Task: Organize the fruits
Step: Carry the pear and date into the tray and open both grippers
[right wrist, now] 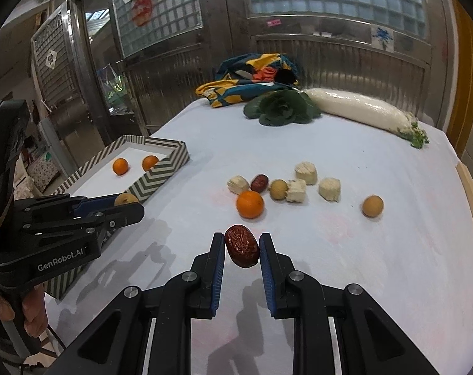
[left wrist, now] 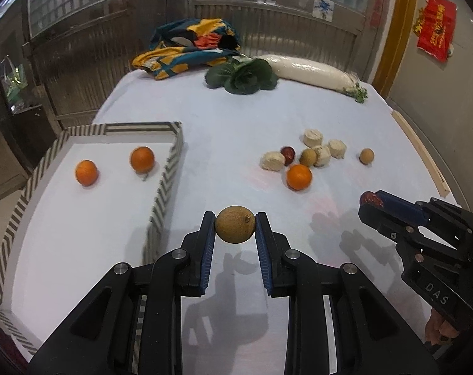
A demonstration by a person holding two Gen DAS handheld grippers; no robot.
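Brown longan [left wrist: 235, 224] pinched by left gripper [left wrist: 235, 225] fingers — wrinkled red date [right wrist: 242, 245] clamped by right gripper [right wrist: 241, 247] fingers; both above desk [right wrist: 377, 250].

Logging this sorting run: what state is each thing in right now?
left gripper: shut on tan round fruit, lifted.
right gripper: shut on red date, lifted.
striped tray: holds two oranges.
loose orange: on the cloth, outside the tray.
white radish: lying flat, untouched.
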